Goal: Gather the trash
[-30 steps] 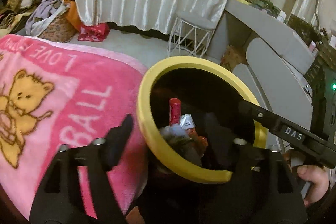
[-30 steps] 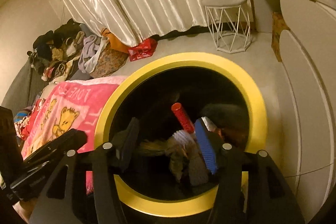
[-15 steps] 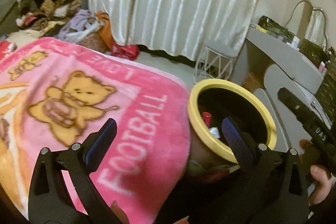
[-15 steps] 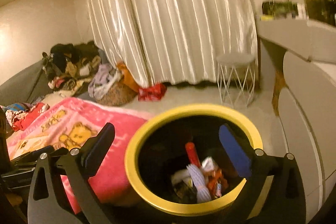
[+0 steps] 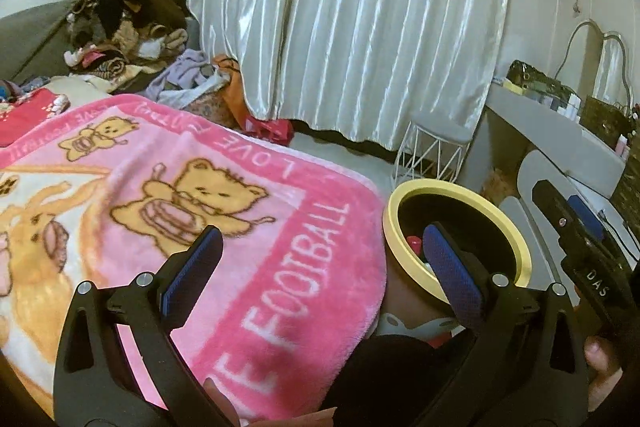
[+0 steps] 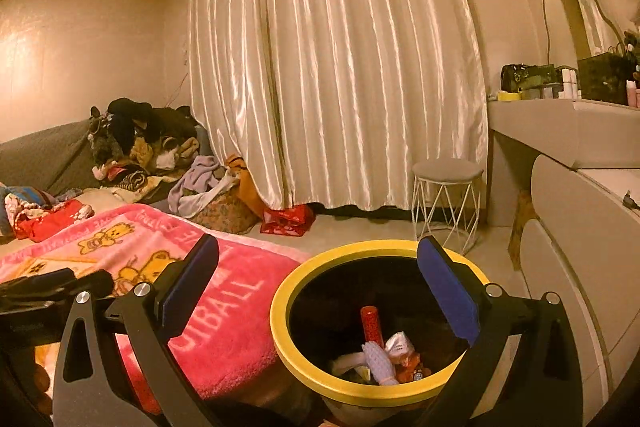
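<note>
Both grippers stand with fingers spread wide and hold nothing: left gripper, right gripper. Collected trash lies at the bottom of the yellow-rimmed bin, which sits against the pink blanket. As you swing toward the next piece, your right finger, over the rim, could likely clip it and tip the bin.

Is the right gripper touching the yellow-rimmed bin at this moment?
Cannot tell. In the right wrist view the open right gripper sits high above the bin; its right finger overlaps the rim in the image, but depth there is unclear and neither contact nor gap shows.
</note>
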A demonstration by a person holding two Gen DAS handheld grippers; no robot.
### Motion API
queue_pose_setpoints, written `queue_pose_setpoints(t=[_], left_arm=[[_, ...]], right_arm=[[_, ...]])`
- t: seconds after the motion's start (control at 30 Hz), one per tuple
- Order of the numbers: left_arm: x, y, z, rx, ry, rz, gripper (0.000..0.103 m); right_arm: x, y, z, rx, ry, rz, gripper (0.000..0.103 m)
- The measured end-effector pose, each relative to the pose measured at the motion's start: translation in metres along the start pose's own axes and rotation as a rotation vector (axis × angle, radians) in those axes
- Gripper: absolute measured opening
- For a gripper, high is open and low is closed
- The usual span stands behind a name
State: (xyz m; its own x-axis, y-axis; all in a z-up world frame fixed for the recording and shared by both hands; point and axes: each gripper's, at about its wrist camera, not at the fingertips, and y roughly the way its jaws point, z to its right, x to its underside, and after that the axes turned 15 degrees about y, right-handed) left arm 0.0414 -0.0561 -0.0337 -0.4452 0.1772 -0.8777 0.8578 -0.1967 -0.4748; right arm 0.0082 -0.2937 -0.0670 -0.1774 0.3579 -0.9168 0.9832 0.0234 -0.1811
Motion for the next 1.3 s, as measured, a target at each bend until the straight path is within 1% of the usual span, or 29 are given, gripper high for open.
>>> queue_pose_setpoints(t=[0.17, 0.4, 1.3], left_arm=[[0.0027, -0.0053, -0.0003, -0.015, 0.003, 0.011, 0.092], [0.0027, -0.0066, -0.0007, -0.017, 0.002, 0.013, 0.092], [0.0038, -0.0103, -0.0026, -0.027, 0.003, 0.017, 0.092]], right_arm=[[0.0037, -0.0015, -0.0007, 0.006, -0.006, 0.007, 0.097], [0.0054, -0.005, -0.0049, 0.008, -0.021, 0.026, 0.097], [0.0007, -0.0046, -0.0007, 0.025, -0.024, 0.04, 0.097]])
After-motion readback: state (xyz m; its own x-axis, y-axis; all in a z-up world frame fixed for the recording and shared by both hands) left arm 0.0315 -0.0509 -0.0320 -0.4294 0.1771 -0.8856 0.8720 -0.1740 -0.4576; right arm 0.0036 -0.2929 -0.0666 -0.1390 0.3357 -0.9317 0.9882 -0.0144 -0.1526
